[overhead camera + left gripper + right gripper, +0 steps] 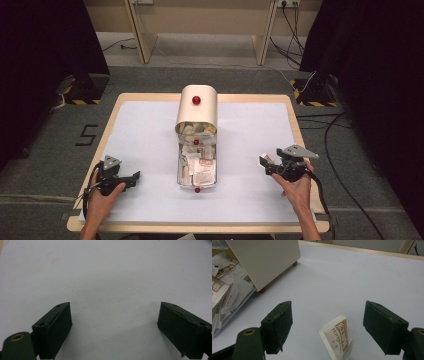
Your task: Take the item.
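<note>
A cream box (pixel 198 111) with a rounded top and a red knob stands at the middle of the table. Its clear drawer (pixel 179 172) is pulled out toward me and holds several paper sachets (pixel 197 167). My right gripper (pixel 264 164) rests right of the drawer, open. In the right gripper view a white and brown sachet (pixel 339 336) sits on the table between the wide jaws of the gripper (pixel 328 315), touching neither pad. The box (pixel 267 257) and drawer sachets (pixel 224 290) show at the left there. My left gripper (pixel 135 177) lies left of the drawer, open (pixel 115 315) over bare white surface.
A white sheet (pixel 250 130) covers the wooden table, whose rim (pixel 295 125) shows around it. Grey carpet, table legs and cables lie beyond. Dark curtains hang at both sides.
</note>
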`<state>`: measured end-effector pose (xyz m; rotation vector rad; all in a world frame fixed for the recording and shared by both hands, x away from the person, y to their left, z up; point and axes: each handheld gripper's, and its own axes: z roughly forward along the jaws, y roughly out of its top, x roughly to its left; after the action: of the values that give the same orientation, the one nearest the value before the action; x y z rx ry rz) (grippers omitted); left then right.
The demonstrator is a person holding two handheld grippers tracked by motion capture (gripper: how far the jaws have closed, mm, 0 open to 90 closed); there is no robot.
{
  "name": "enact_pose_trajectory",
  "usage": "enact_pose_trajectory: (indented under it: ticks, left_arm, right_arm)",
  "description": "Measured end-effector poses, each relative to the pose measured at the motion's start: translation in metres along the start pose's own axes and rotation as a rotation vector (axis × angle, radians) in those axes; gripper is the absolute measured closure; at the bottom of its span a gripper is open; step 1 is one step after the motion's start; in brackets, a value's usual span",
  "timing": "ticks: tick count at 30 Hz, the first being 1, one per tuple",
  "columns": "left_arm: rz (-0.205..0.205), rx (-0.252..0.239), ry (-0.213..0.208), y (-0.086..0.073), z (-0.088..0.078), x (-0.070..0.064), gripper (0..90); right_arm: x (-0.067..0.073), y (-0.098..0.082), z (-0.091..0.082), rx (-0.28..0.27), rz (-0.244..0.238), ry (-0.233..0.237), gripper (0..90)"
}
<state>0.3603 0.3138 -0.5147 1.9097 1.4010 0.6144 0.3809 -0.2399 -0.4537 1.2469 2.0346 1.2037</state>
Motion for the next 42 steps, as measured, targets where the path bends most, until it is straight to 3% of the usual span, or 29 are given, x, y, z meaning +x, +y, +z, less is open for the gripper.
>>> enact_pose_trajectory:
  ticks: [42]
  left_arm:
    - [0.000,0.000,0.000,0.000,0.000,0.000,11.3]
  right_arm:
    - [0.024,-0.021,-0.028,0.033,-0.078,-0.005,24.1]
